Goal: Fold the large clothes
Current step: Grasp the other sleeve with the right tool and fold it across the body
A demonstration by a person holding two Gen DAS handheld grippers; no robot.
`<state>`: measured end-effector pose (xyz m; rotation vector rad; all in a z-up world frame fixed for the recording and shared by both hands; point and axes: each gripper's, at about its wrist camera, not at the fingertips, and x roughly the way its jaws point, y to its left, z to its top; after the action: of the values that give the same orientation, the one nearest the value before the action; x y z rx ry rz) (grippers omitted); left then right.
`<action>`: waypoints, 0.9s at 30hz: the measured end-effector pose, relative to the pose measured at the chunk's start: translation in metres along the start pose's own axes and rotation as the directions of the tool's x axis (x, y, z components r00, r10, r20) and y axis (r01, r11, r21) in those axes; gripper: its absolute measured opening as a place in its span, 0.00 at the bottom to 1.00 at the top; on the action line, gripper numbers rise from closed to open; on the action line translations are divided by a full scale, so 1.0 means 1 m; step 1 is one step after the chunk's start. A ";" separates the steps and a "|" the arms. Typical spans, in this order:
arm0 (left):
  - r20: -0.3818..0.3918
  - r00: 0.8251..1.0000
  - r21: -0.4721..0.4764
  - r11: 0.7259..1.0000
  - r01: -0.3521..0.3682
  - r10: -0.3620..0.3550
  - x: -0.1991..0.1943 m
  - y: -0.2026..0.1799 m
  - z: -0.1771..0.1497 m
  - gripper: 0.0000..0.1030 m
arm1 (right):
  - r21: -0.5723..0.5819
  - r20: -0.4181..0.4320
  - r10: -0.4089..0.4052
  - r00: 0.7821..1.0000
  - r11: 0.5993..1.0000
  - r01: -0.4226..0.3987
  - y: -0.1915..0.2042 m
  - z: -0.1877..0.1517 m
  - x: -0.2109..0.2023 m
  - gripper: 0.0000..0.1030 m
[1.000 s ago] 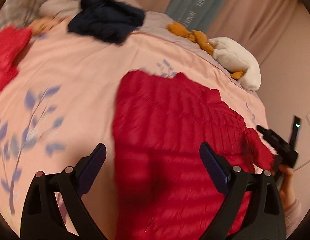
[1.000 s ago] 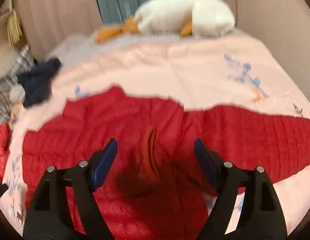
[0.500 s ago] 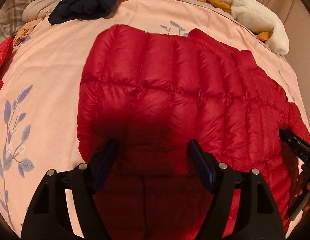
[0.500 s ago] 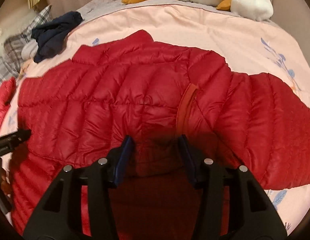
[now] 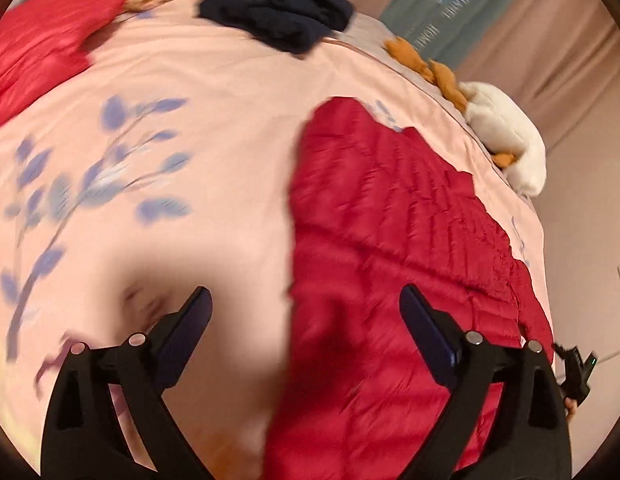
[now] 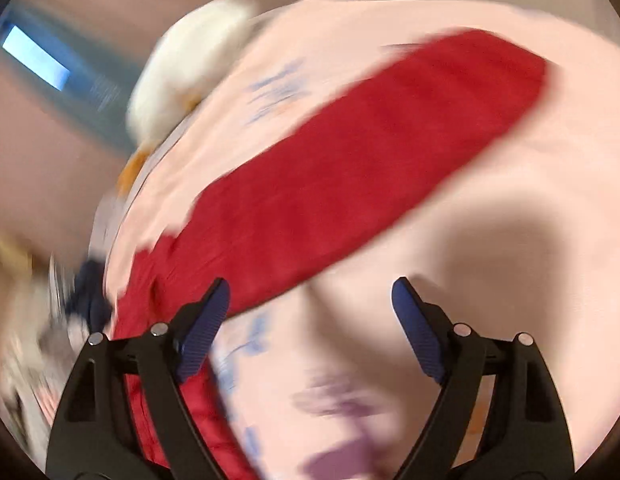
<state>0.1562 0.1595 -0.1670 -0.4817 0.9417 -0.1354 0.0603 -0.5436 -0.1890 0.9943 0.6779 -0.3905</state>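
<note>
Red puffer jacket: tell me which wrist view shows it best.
The left wrist view. There the red puffer jacket shows its body and quilted stitching, spread on the pink floral bedcover, only mildly blurred. The right wrist view shows mainly one outstretched sleeve, heavily smeared by motion blur.

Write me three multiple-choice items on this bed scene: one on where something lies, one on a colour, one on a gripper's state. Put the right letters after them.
1. Where does the white plush toy lie?
A. at the bed's far edge, past the jacket
B. on top of the jacket
C. between the left gripper's fingers

2. What colour is the quilted jacket spread on the pink bedcover?
A. navy
B. red
C. white

3. How does the left gripper stand?
A. clamped on the jacket
C. shut on nothing
B. open, nothing pinched

Answers: 1 A, the toy sits beyond the jacket's far side. 2 B, its fabric is plainly red. 3 B, the jaws stand wide over the jacket's edge without pinching it.
</note>
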 end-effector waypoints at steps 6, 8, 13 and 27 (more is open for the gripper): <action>0.004 0.998 -0.073 0.996 -0.060 0.060 -0.027 0.034 -0.019 0.92 | 0.155 0.078 0.085 0.993 0.983 -0.097 -0.036 0.030 0.009 0.81; 0.011 0.999 -0.106 0.993 -0.052 0.053 -0.033 0.036 -0.020 0.92 | 0.190 0.125 0.086 0.988 0.976 -0.109 -0.033 0.039 0.019 0.81; 0.016 0.997 -0.107 0.992 -0.070 0.073 -0.046 0.033 -0.022 0.92 | 0.257 0.200 0.026 0.980 0.963 -0.078 -0.043 0.058 0.038 0.43; 0.011 0.996 -0.028 0.995 0.094 -0.094 -0.042 -0.021 -0.019 0.92 | -0.569 0.242 0.212 0.947 0.822 -0.039 0.194 -0.005 -0.023 0.04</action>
<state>0.1179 0.1479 -0.1355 -0.5531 0.9125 -0.2044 0.1556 -0.4424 -0.0521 0.4001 0.4077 -0.1936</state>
